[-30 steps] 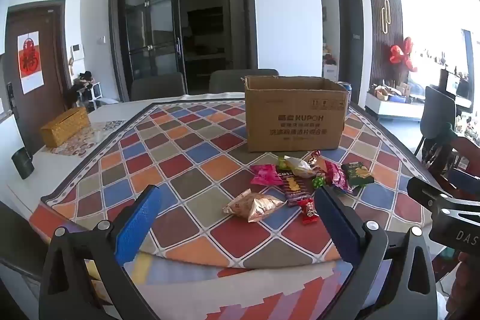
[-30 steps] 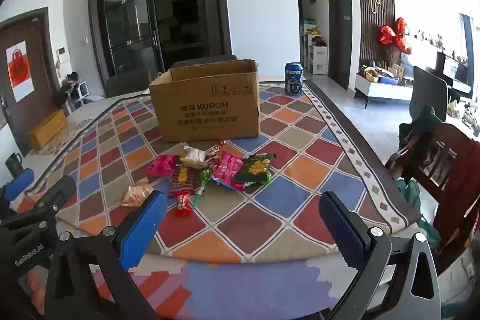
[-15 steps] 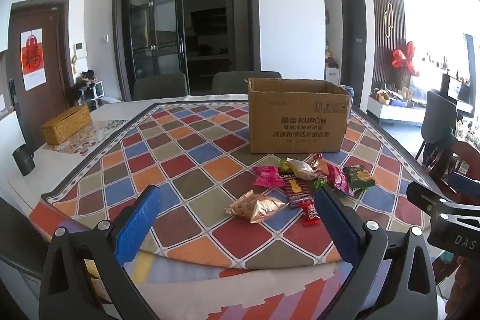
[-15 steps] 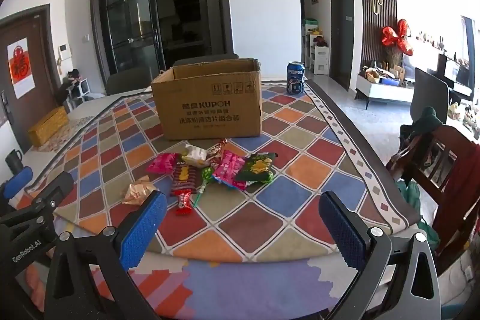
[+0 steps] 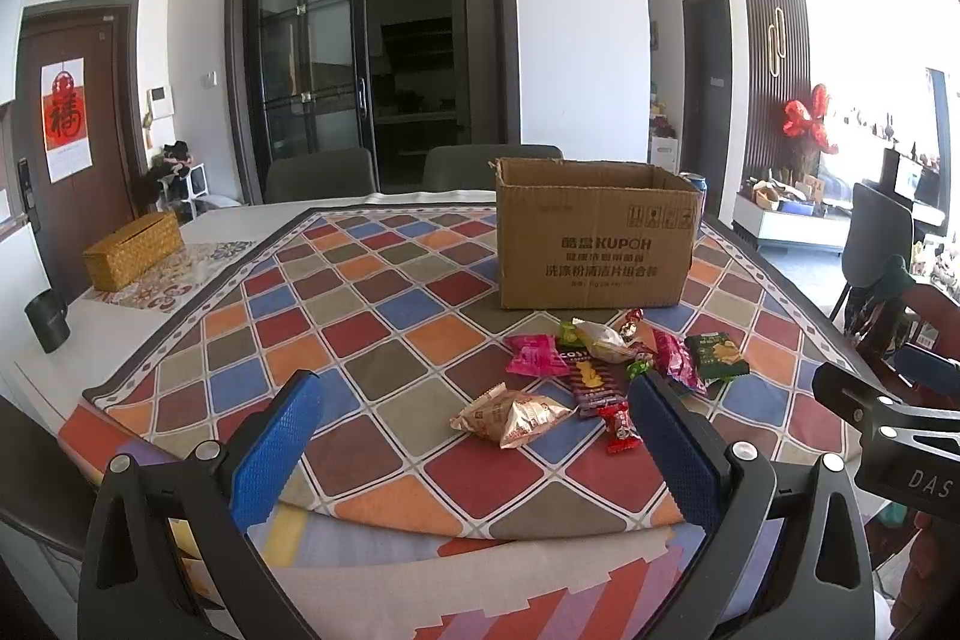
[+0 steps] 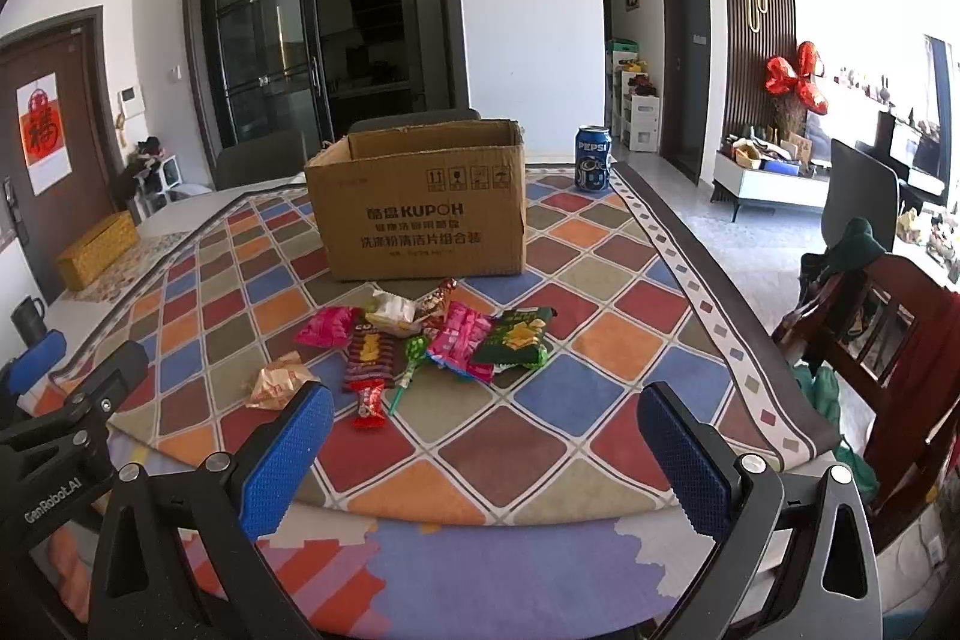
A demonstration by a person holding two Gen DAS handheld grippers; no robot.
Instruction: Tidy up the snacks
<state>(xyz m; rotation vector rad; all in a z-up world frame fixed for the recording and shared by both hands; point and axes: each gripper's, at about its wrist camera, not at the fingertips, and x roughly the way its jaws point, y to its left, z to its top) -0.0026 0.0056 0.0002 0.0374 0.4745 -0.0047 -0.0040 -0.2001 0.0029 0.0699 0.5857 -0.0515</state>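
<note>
An open cardboard box (image 5: 594, 238) stands on the checked tablecloth; it also shows in the right wrist view (image 6: 420, 205). In front of it lies a loose pile of snack packets: a gold packet (image 5: 510, 413) (image 6: 277, 381), a pink packet (image 5: 533, 355) (image 6: 327, 327), a green chip bag (image 5: 715, 355) (image 6: 515, 339), a small red candy (image 5: 619, 429) (image 6: 367, 403) and several others. My left gripper (image 5: 474, 451) is open and empty, near the table's front edge, short of the pile. My right gripper (image 6: 486, 454) is open and empty, also short of the pile.
A Pepsi can (image 6: 593, 158) stands right of the box. A woven tissue box (image 5: 133, 250) and a dark cup (image 5: 47, 321) sit at the table's left. Grey chairs (image 5: 321, 175) stand behind the table; a wooden chair with clothes (image 6: 882, 334) is on the right.
Both grippers have risen slightly and tilted, so the table and snacks sit a little lower and farther in view. Both stay open. No snack has moved.
</note>
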